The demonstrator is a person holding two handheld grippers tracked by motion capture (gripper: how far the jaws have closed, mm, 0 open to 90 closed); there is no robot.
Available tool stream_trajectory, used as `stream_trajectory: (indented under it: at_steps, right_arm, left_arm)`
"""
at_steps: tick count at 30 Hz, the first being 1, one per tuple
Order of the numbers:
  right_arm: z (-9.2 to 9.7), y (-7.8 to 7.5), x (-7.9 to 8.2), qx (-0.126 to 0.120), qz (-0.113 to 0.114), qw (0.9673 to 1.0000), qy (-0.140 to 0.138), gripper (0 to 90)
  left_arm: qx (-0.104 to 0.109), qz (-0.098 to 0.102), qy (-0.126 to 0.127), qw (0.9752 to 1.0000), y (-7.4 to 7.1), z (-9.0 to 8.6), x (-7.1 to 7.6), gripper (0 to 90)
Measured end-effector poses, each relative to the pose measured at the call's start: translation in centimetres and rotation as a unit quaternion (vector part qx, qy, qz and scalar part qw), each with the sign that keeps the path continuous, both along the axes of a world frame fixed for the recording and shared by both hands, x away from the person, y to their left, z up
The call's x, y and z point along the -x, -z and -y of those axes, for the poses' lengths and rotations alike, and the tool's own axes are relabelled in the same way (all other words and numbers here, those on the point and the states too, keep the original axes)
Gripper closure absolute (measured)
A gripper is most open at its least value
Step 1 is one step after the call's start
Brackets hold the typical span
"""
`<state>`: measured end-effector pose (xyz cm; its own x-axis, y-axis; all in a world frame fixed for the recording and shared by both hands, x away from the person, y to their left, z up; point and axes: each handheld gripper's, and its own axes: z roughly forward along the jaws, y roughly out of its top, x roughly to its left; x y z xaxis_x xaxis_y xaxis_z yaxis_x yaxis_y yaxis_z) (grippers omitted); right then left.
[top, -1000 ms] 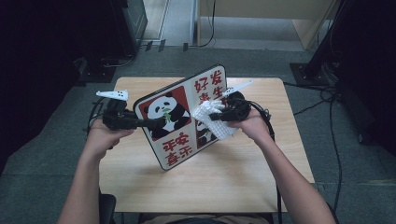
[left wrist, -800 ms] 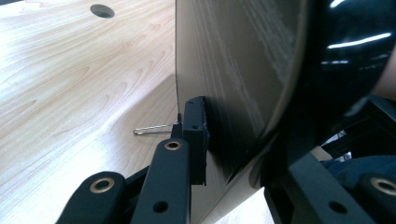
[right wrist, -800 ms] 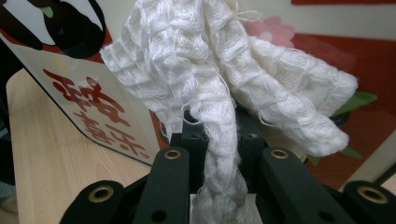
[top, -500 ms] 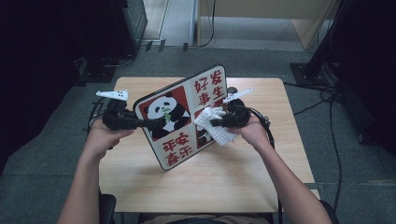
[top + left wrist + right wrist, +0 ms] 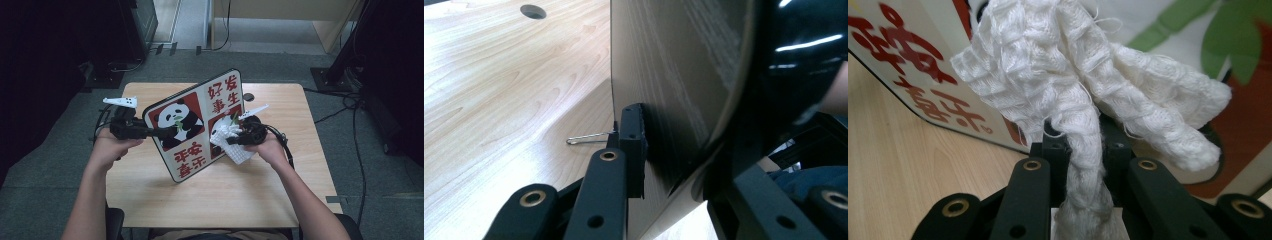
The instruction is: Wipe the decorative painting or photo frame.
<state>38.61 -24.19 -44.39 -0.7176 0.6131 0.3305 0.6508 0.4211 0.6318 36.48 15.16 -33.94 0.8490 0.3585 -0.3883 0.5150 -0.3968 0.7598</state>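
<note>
We see the board (image 5: 197, 125) propped at a slant on the table (image 5: 260, 200), its low rounded corner on the wood near the table's middle and its top corner tipped toward the far edge. The face turned to the person carries a panda in a red square and red characters on white.

The left gripper (image 5: 167, 133) comes in at the board's left edge, and its jaws are clamped on that edge. In the left gripper view (image 5: 659, 145) one black pad lies flat on the board's (image 5: 674, 70) plain brown back, while the glossy printed side curves past the other jaw. A thin wire clip (image 5: 586, 138) lies on the table just behind the board.

The right gripper (image 5: 231, 140) is at the board's right half, its jaws closed tight on the cloth (image 5: 227, 137). The cloth is white and waffle-woven, and it bunches against the printed face, with one end hanging below the gripper over the table. In the right gripper view (image 5: 1083, 150) a twisted neck of cloth (image 5: 1088, 85) runs between the two jaws and fans out above them, touching the board (image 5: 913, 65) beside green bamboo leaves and a red panel. The table's round hole (image 5: 248, 96) sits just beyond the board's top edge.
</note>
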Motion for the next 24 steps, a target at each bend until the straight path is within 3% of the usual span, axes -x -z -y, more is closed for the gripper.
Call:
stream_trajectory:
  at_steps: [17, 24]
  right_arm:
    - [0.1, 3.2, 0.7, 0.009, -0.024, 0.9997, 0.0, 79.2]
    - [0.5, 1.8, 1.0, 0.008, -0.026, 0.9996, 0.002, 79.8]
  left_arm:
    - [0.002, -0.002, -0.003, 1.0, 0.0, 0.0, 0.0, 75.8]
    - [0.003, -0.004, -0.007, 1.0, 0.1, 0.0, 0.0, 75.8]
